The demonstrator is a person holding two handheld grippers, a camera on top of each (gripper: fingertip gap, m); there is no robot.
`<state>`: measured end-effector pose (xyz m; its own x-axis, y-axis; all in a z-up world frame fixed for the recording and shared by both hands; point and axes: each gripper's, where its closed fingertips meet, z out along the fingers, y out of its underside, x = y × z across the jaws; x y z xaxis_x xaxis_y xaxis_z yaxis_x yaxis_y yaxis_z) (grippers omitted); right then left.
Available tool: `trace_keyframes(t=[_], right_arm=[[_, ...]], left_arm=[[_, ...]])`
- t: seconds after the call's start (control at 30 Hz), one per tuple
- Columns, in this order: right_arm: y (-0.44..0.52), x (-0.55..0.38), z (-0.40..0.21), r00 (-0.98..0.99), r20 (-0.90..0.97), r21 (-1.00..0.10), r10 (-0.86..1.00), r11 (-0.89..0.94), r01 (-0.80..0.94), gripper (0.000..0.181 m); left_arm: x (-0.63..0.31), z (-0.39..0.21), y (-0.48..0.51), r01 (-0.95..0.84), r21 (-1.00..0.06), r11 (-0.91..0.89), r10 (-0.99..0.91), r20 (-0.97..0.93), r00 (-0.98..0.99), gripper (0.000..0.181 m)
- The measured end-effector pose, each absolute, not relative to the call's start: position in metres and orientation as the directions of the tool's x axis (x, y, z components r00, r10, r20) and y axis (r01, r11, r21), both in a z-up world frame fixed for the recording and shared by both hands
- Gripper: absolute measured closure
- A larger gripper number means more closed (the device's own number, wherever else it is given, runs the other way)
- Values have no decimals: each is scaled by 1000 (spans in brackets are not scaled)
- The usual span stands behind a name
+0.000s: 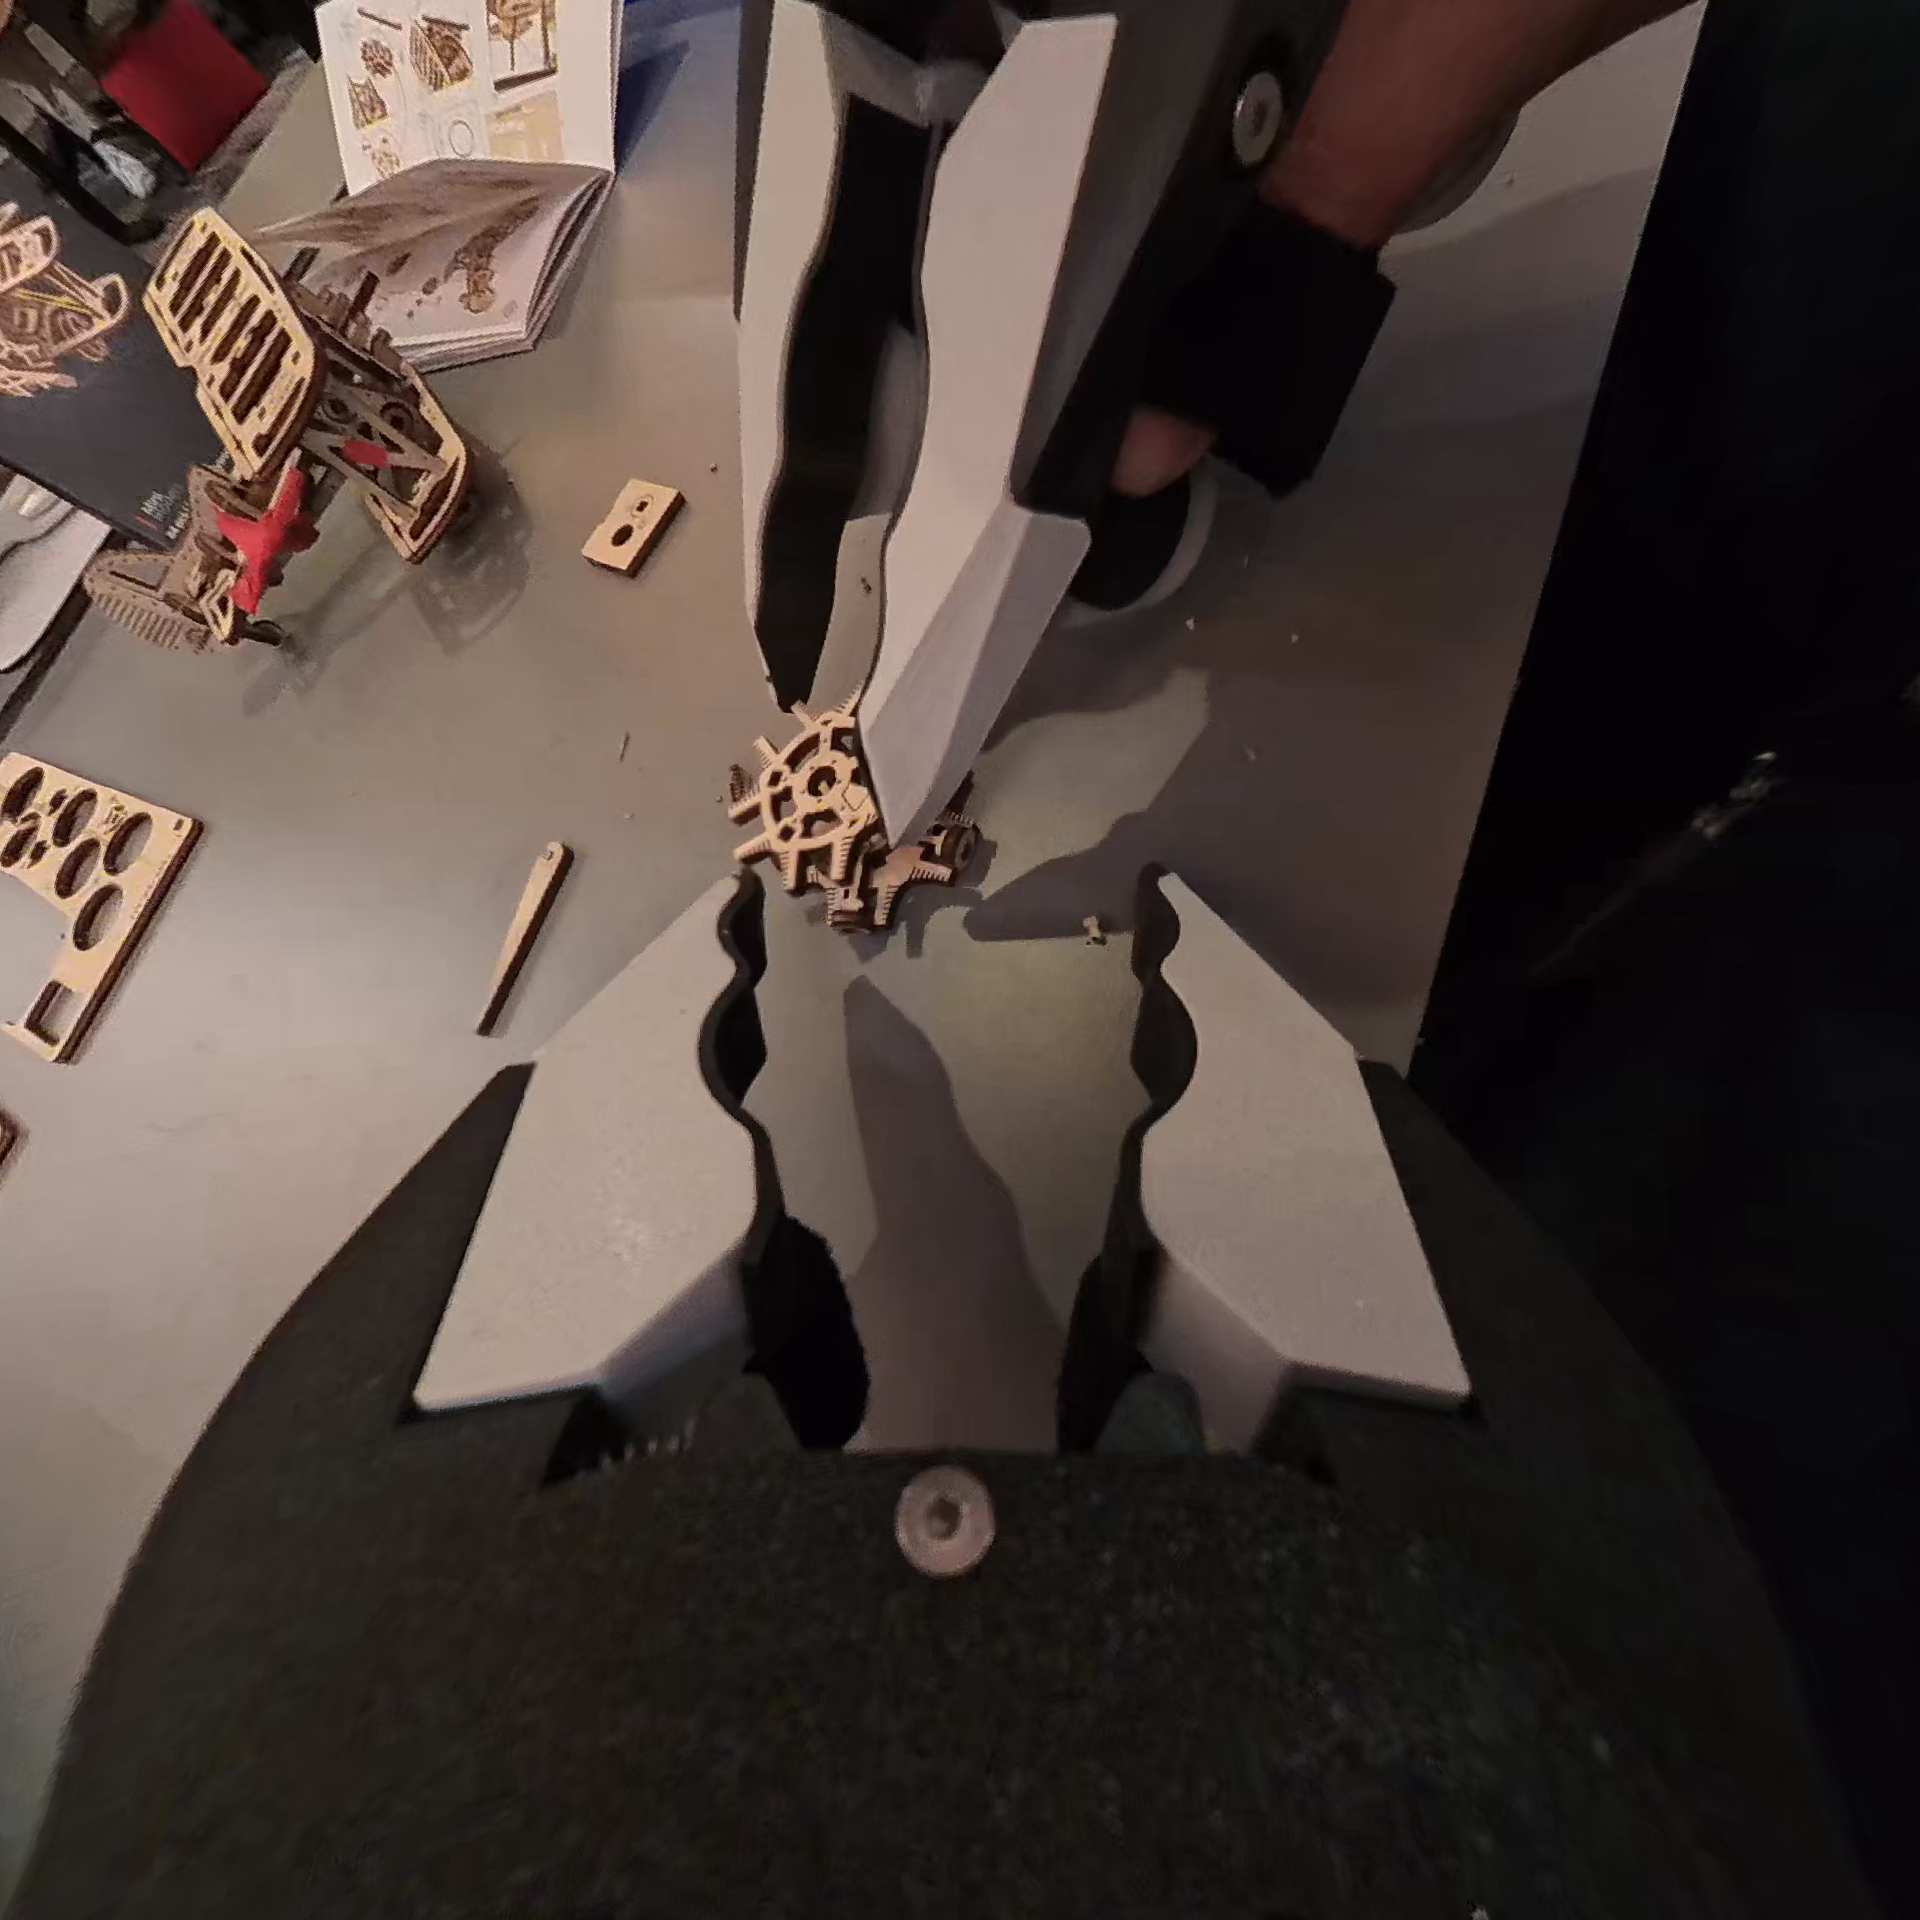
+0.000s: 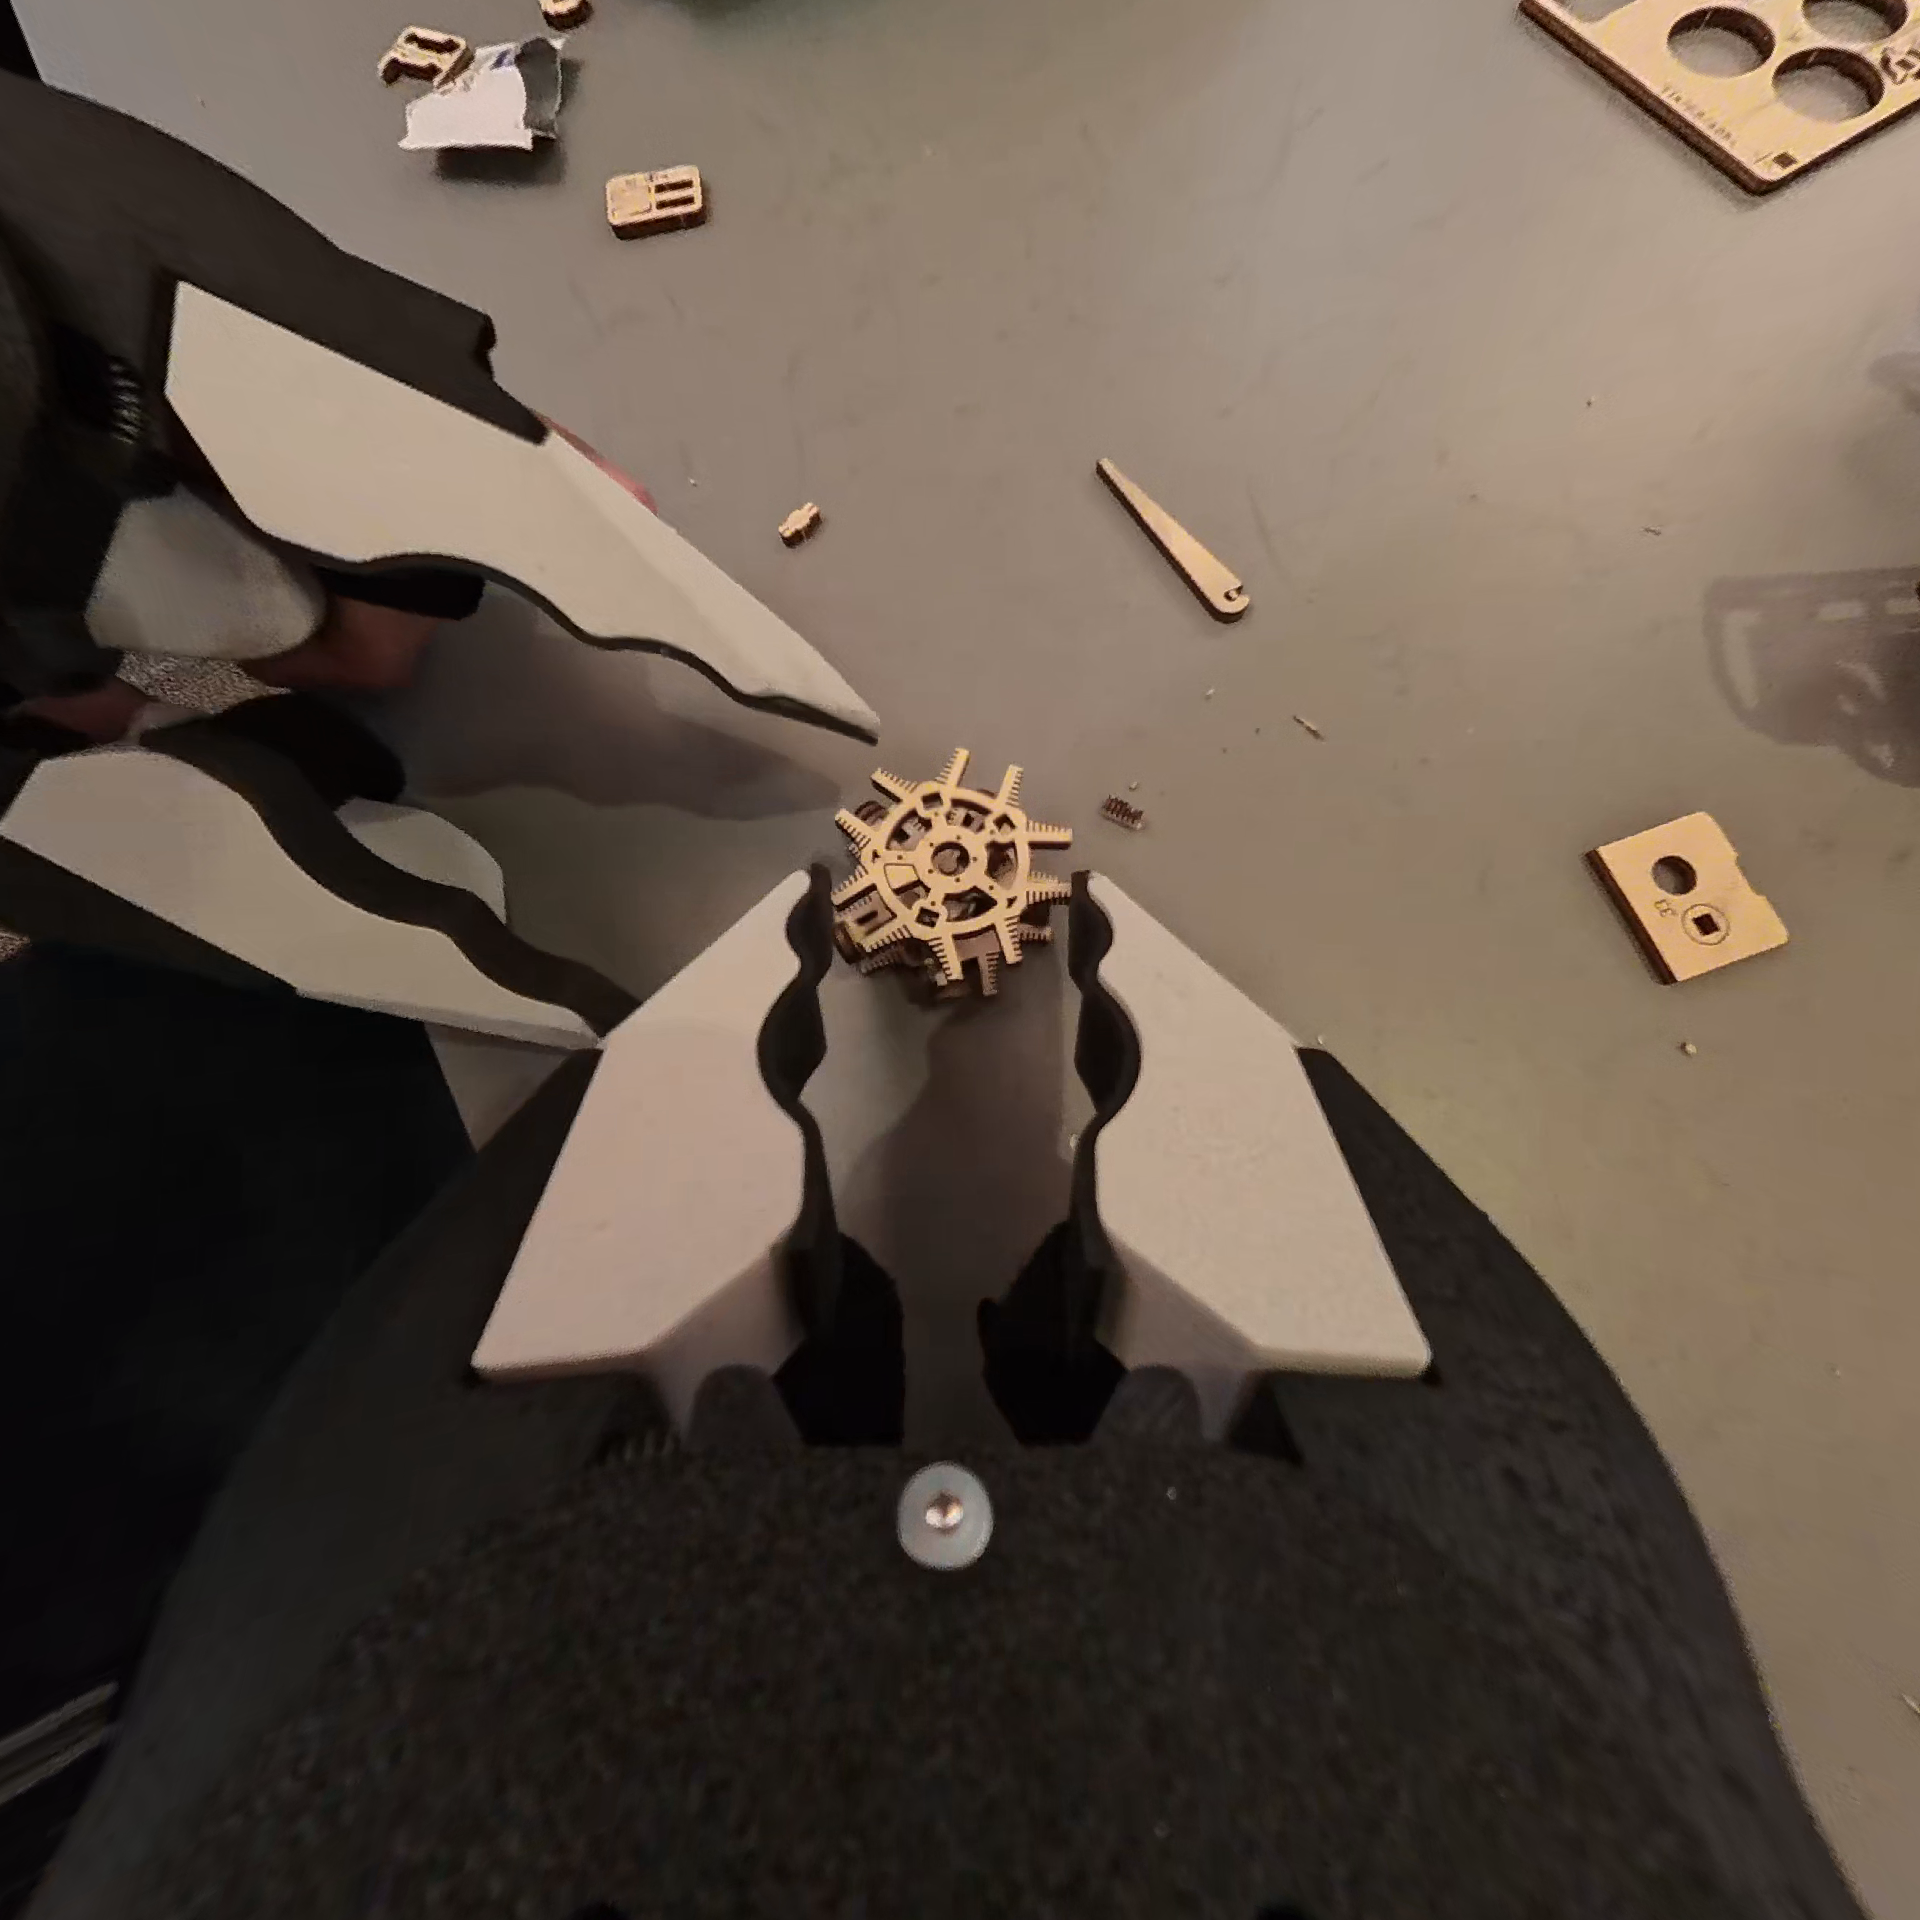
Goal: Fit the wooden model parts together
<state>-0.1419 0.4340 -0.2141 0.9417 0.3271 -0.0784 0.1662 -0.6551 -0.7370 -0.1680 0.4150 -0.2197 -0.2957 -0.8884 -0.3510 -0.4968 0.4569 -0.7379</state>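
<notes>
**Both grippers spread around the spoked wooden wheel**

The right gripper (image 2: pixel 940 883) has its jaws released, one finger on either side of the wooden wheel assembly (image 2: pixel 951 873), which sits on the grey desk (image 2: pixel 1351 416) between the fingertips. Whether the pads actually touch the comb-toothed spokes cannot be told; nothing is clamped. In the left wrist view this gripper comes down from above, and one of its grey fingers (image 1: pixel 966 644) covers part of the wheel's rim.

The left gripper (image 1: pixel 940 883) also has its jaws released and empty, its tips just short of the wheel assembly (image 1: pixel 805 800), apart from it. From the right wrist view it enters from the left, its upper tip ending just beside the wheel.

Farther out on the desk lie loose parts:
- a slim tapered wooden stick (image 2: pixel 1169 540), near the wheel;
- a small square plate with two cut-outs (image 2: pixel 1688 899);
- a tiny spring (image 2: pixel 1122 812), just beside the wheel;
- a small slotted block (image 2: pixel 657 200);
- a punched-out wooden sheet with round holes (image 1: pixel 73 894).

At the far left of the left wrist view stands a partly built wooden model with red pieces (image 1: pixel 281 436), and behind it an open instruction booklet (image 1: pixel 468 239).
</notes>
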Motion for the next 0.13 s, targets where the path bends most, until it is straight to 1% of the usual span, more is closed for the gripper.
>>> trace_keyframes(t=[0.13], right_arm=[[433, -145, -215, 938, -79, -733, 337, -658, 175, 137]], left_arm=[[-166, -221, 411, -502, -737, 452, -890, -339, -304, 114]])
